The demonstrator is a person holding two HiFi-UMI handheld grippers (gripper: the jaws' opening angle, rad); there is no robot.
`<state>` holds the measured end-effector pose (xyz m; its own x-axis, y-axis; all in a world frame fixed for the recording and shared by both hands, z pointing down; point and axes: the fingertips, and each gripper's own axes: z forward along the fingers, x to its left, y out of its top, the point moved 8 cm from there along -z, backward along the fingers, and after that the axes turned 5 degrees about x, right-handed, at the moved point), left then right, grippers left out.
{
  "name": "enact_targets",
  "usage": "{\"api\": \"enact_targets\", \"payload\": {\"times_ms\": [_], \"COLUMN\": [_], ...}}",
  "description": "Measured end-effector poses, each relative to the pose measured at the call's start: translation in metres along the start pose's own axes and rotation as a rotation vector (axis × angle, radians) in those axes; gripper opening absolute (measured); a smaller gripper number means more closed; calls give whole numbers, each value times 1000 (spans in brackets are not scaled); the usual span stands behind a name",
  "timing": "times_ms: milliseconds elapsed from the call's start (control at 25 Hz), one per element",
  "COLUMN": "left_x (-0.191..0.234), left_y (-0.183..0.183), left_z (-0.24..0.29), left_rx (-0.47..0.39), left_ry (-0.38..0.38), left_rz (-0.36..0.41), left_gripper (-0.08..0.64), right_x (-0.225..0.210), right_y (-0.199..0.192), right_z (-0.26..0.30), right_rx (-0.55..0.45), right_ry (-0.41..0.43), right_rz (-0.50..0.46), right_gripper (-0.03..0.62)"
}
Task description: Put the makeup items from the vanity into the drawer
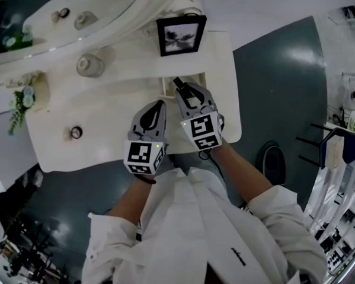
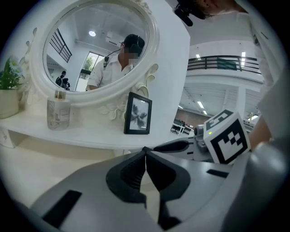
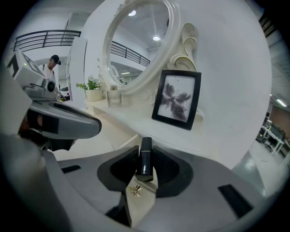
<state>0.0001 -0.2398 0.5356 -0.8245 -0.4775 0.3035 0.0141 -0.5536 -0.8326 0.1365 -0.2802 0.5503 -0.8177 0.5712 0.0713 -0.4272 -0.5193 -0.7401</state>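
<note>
Right gripper pinches a lipstick; left gripper is pressed together with nothing in it.
Black lipstick sits between the right pads, its end jutting past the tips, above the open drawer at the vanity's front, near the photo frame. Both grippers hover side by side.

In the head view the right gripper hides most of its tube and the drawer. The mirror runs off the top edge. The ring near the vanity's left edge is too small to identify.
</note>
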Motion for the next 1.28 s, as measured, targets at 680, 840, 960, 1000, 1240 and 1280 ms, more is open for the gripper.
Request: {"api": "enact_targets", "payload": {"times_ms": [680,840,960,1000,1240,1280], "left_x": [0,-2,-3,-3,-6,-6], "left_y": [-7,-4,-2,0,7,9], "left_z": [-7,-10,-15,-17,-35,-38], "left_rx": [2,-8,-14,-18,-34,-35], "left_ry": [17,9,8,8,0,-2], "left_rz": [-6,6,15,19,52,57], "left_gripper": [30,29,31,31,31,31], "right_x": [-7,-9,-12,-13,-12,-12], "right_y": [-10,-12,-13,-13,-14,-13], "right_z": [0,-12,-31,-38,-71,-76], "right_rx": [-43,-68,-116,-133,-190,-195], "right_ry": [19,12,-19,-33,-133,-151], "right_rz": [72,95,132,145,141,143], "right_gripper": [203,265,252,225,82,66]}}
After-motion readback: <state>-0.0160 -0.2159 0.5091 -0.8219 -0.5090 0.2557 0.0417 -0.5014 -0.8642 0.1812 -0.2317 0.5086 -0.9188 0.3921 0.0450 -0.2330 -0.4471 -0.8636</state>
